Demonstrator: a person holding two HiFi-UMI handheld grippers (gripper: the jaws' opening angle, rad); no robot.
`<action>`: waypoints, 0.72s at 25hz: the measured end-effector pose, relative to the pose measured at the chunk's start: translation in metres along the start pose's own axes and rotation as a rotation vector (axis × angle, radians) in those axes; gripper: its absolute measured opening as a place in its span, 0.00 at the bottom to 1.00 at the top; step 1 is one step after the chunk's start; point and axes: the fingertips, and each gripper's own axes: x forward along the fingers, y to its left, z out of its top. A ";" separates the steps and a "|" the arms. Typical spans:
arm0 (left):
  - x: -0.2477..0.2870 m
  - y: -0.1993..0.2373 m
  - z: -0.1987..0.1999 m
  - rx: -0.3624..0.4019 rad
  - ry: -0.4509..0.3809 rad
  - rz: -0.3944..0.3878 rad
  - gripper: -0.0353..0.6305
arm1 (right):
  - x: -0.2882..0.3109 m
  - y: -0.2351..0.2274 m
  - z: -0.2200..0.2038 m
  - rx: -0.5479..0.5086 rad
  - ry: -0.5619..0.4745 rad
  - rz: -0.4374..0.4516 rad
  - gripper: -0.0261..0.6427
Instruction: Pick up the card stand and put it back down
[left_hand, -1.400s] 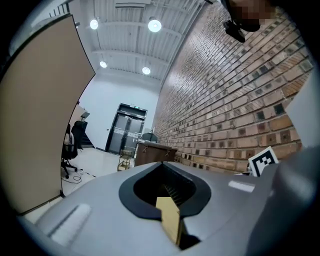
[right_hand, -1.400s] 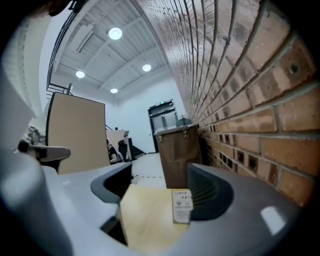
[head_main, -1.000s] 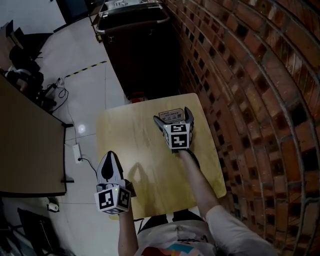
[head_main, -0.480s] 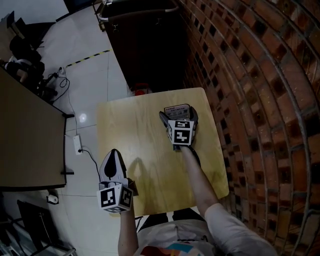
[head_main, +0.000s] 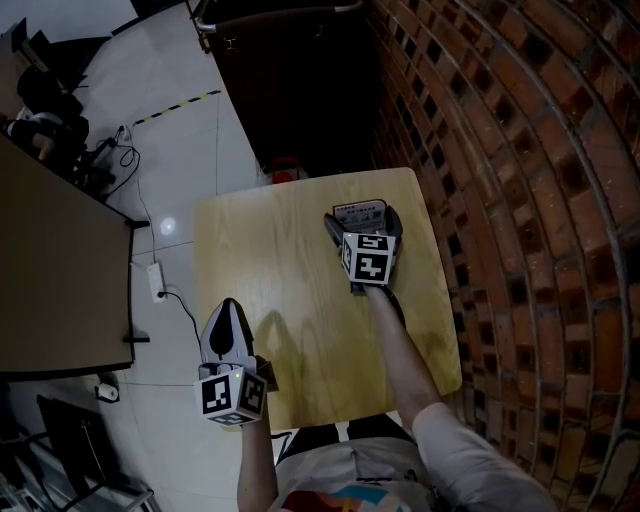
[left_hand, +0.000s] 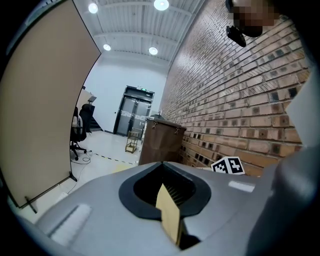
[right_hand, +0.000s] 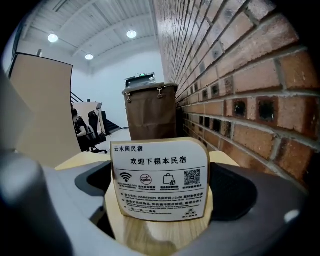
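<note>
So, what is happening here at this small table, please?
A person holds a two-jaw tool in each hand at a small wooden table beside a brick wall. The right tool has its jaws on either side of the upright card stand, at the table's far end. Whether they already press on it, I cannot tell. The left tool is shut and empty, near the table's near left corner.

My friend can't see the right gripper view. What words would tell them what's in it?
A white card stand with a wooden base, printed with icons, is held between the two grey fingers of the right gripper. Behind it stand a brown cabinet and, on the right, a brick wall.
</note>
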 end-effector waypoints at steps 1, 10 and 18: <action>0.000 0.000 0.000 -0.001 0.003 0.002 0.06 | 0.000 0.000 0.000 -0.005 -0.006 0.000 0.90; -0.003 0.001 0.000 -0.001 -0.009 0.010 0.06 | -0.004 -0.003 0.001 -0.030 -0.021 0.013 0.90; -0.007 -0.009 0.014 -0.002 -0.040 0.002 0.06 | -0.034 0.006 0.027 -0.050 -0.108 0.030 0.90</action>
